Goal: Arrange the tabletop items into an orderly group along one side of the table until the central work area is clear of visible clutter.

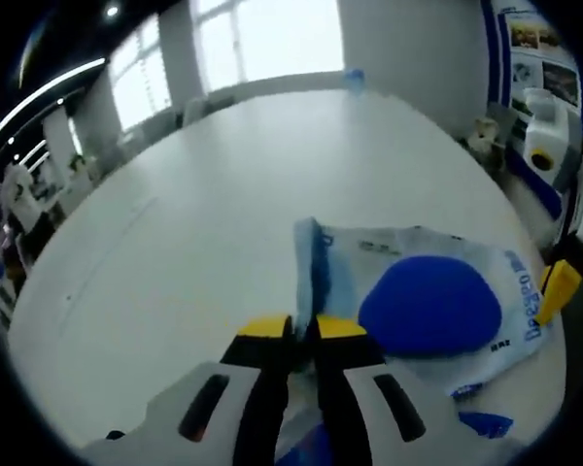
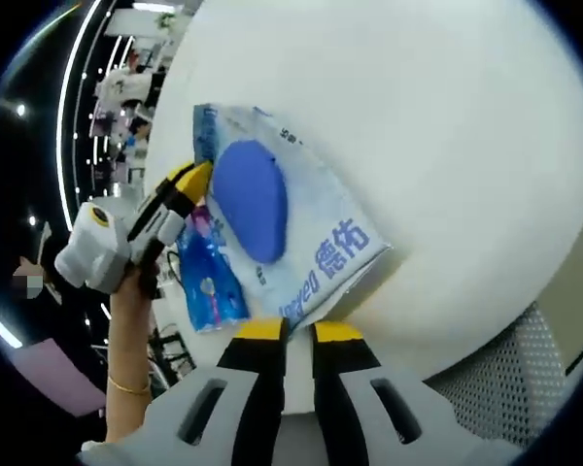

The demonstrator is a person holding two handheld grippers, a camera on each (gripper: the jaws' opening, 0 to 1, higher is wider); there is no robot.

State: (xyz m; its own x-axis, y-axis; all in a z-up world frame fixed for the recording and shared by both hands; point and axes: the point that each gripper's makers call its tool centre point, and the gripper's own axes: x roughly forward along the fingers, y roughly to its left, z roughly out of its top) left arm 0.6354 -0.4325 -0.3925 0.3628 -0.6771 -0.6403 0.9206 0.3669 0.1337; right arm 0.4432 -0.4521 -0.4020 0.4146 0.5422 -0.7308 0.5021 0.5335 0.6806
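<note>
A soft tissue pack (image 1: 437, 291), white plastic with a blue oval and blue lettering, lies at the near edge of the white table (image 1: 223, 194). My left gripper (image 1: 302, 328) is shut on the pack's left edge. In the right gripper view, the left gripper (image 2: 196, 175) is held by a hand and pinches the far end of the pack (image 2: 301, 233). My right gripper (image 2: 299, 331) is shut on the pack's near edge; its yellow tip (image 1: 560, 286) shows at the pack's right end. A smaller blue packet (image 2: 210, 277) sits beside or under the pack.
A small blue object (image 1: 353, 76) stands at the table's far end. A white and yellow jug (image 1: 544, 146) sits on a stand to the right. Chairs (image 1: 39, 194) line the table's left side. A mesh chair (image 2: 525, 379) is near the table's edge.
</note>
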